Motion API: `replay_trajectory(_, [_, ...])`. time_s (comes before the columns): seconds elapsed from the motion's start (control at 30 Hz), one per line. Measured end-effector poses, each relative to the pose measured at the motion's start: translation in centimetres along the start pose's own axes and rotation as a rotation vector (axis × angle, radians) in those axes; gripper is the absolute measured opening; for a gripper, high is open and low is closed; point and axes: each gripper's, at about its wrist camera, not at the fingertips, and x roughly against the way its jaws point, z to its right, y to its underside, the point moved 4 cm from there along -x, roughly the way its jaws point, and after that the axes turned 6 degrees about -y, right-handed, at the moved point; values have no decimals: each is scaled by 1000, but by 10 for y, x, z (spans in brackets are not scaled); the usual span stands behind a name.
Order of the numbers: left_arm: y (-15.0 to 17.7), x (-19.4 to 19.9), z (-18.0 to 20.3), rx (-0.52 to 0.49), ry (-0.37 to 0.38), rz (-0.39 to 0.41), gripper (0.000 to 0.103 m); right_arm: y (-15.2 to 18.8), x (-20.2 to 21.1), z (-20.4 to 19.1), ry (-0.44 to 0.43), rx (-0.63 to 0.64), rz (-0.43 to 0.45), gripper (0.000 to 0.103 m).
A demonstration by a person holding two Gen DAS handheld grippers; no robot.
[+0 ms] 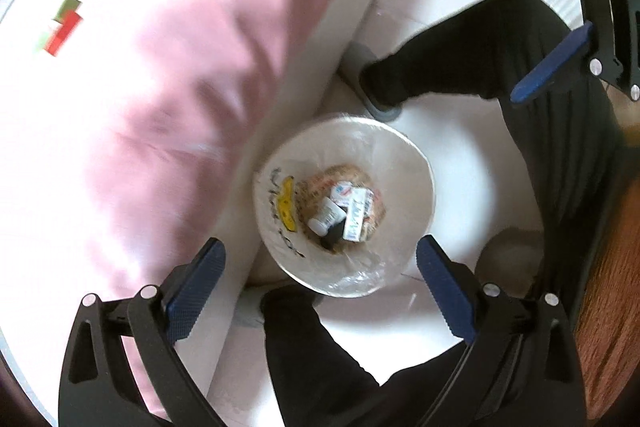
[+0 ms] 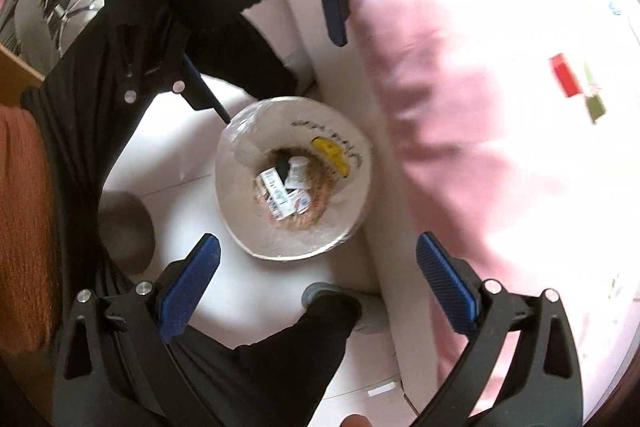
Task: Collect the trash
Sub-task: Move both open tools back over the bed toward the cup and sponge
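Overhead, both grippers point almost straight down with their jaws spread wide and nothing between the blue pads. The left gripper (image 1: 320, 291) hangs above the near rim of a white trash bin (image 1: 420, 167), which is lined with a clear plastic bag and stands on a pale floor (image 1: 460, 147). The right gripper (image 2: 318, 285) frames the same bin from the opposite side, its rim lying just beyond the open fingers. Down at the bottom of the bin sits the collected trash (image 1: 344, 211): a small white bottle, a couple of printed white cartons and a dark piece, lying on a brownish wrapper. A yellow label and dark lettering mark the bin's inner wall. Either side of the bin are the person's legs in black trousers (image 1: 460, 47), with one grey shoe (image 2: 368, 319) close beside the bin. Right against the bin's other side runs a bed edge covered in a pink sheet (image 1: 180, 67). Farther out on the bedding lies a small red and green box (image 1: 62, 27), blurred.
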Motion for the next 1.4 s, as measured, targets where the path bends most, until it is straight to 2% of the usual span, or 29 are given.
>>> replay_trajectory(0.3, [-18, 31, -27, 87, -105, 74, 98, 0, 49, 29, 115, -94, 110, 96])
replay_trajectory(0.43, [-26, 41, -43, 141, -131, 94, 98, 3, 64, 37, 115, -98, 129, 96])
replay_trajectory(0.63, [-34, 60, -66, 196, -155, 124, 98, 1, 90, 63, 97, -144, 211, 96])
replay_trajectory(0.83, [-36, 72, -94, 238, -174, 138, 98, 2, 107, 92, 98, -145, 209, 96])
replay_trajectory(1.17, [-48, 86, -144, 225, -219, 165, 98, -1, 117, 154, 88, -199, 184, 96])
replay_trajectory(1.27, [-56, 90, -159, 224, -186, 186, 98, -3, 119, 173, 73, -223, 185, 96])
replay_trajectory(1.4, [-69, 91, -186, 202, -200, 200, 98, -5, 117, 200, 88, -229, 171, 96])
